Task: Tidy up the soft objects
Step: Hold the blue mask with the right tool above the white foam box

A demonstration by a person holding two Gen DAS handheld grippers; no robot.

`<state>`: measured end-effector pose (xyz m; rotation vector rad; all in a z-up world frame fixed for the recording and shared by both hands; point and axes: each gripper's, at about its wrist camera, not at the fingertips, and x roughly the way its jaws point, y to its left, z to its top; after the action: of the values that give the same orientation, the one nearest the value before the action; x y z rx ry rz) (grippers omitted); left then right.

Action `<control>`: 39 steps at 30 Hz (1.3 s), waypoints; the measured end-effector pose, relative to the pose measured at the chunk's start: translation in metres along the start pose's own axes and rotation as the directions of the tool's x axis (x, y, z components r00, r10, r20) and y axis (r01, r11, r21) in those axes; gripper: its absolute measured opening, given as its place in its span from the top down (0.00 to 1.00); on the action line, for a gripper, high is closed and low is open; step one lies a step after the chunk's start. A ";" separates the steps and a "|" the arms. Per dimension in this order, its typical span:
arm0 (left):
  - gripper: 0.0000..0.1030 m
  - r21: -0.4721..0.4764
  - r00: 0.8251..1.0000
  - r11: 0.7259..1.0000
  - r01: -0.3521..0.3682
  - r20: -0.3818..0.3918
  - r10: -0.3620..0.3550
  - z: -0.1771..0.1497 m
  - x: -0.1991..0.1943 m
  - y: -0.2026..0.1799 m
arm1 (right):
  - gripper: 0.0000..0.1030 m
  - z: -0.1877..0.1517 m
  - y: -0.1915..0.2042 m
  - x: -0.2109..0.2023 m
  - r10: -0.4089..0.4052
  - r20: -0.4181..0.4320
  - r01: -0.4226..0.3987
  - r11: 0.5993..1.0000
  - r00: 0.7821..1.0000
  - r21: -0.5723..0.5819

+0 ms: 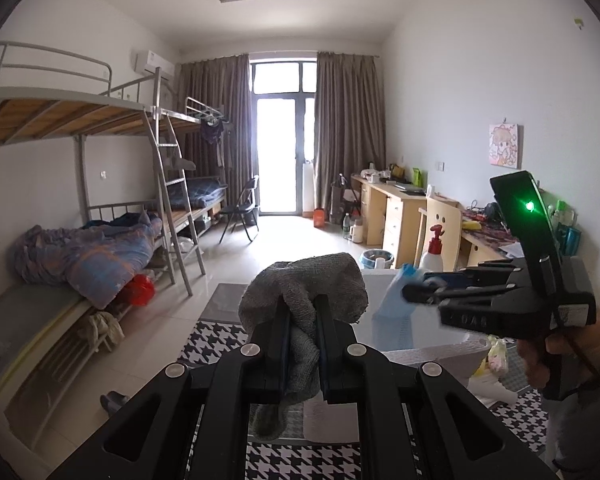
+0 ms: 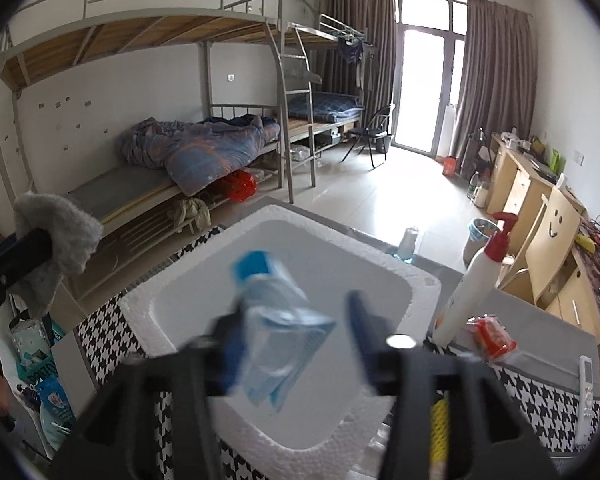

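My left claw [image 1: 303,322] is clenched on a grey towel [image 1: 304,292], limp and light, best pinched at a bunched fold. My right claw [image 2: 296,332] stands released, a soft blue plastic pack [image 2: 278,332] between its jaws over the white foam box [image 2: 400,276].

Obscured items: blue packet [image 2: 278,328] and right gripper [image 2: 296,334] smeared by motion blur, contact with its fingers unreadable; grey towel's [image 1: 304,300] lower end hidden behind left gripper [image 1: 303,344]; white foam box [image 2: 340,272] near rim covered; wall picture [image 1: 504,146] too small to read.
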<state>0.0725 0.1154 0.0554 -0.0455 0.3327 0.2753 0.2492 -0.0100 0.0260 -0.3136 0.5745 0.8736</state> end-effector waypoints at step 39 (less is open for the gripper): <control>0.88 0.054 0.988 0.989 0.140 -0.075 -0.136 0.000 0.031 -0.023 | 0.16 -0.044 -0.022 -0.037 -0.011 -0.024 0.011 1.000 1.000 0.000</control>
<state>0.1068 0.1016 0.0448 -0.0204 0.4068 0.1267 0.2326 -0.0682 0.0127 -0.3266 0.5944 0.8603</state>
